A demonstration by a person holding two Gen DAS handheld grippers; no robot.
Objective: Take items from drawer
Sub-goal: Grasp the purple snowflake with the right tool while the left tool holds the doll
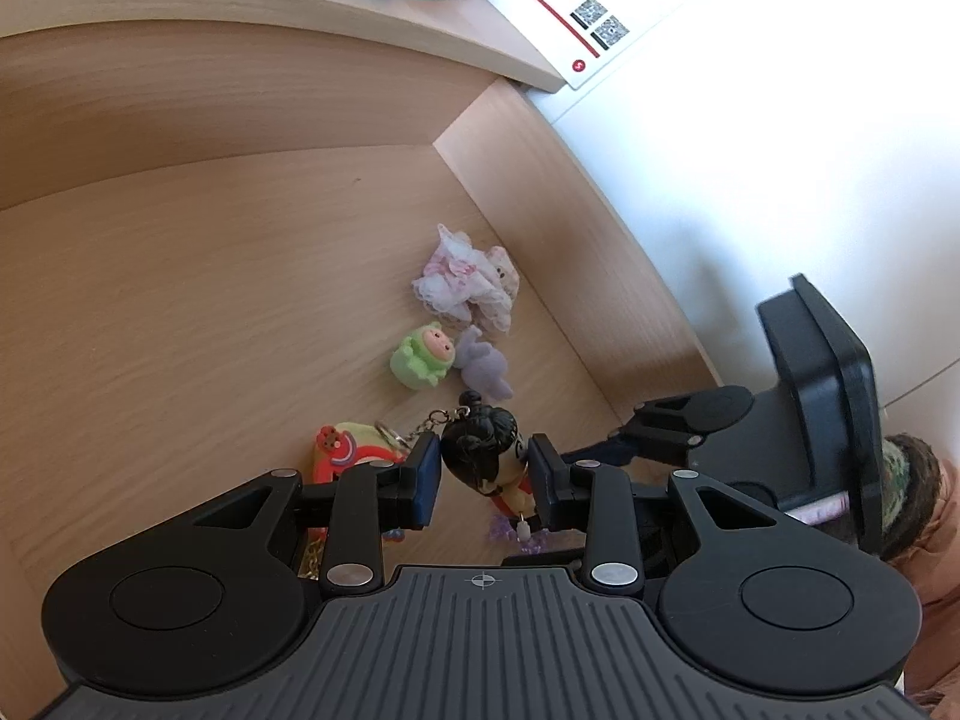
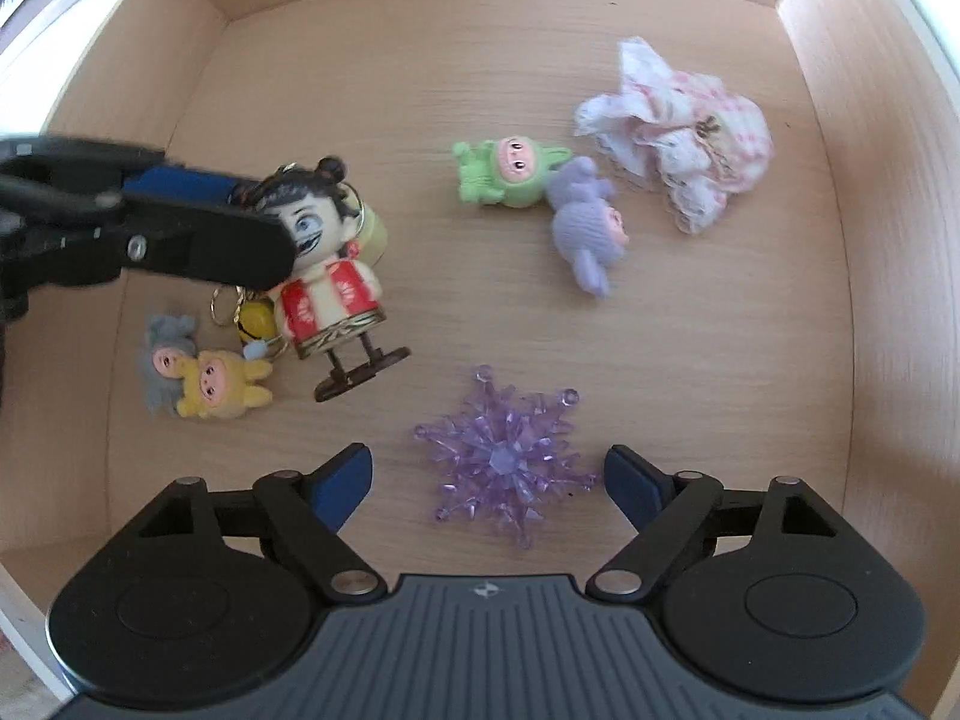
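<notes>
Doll keychain (image 2: 327, 276), black hair & red robe, is pinched at the head by the left gripper (image 1: 485, 471) inside the wooden drawer (image 2: 840, 300), prob. just lifted off the floor, though that's hard to judge. Right gripper (image 2: 487, 480) hangs spread wide w/ nothing held, purple crystal snowflake (image 2: 504, 456) lying between its fingers on the drawer floor. Further out: green plush (image 2: 504, 174) touching lilac plush (image 2: 585, 228), lacy pink cloth (image 2: 678, 132) just beside them, grey & yellow plushes (image 2: 198, 375) near the left wall.
</notes>
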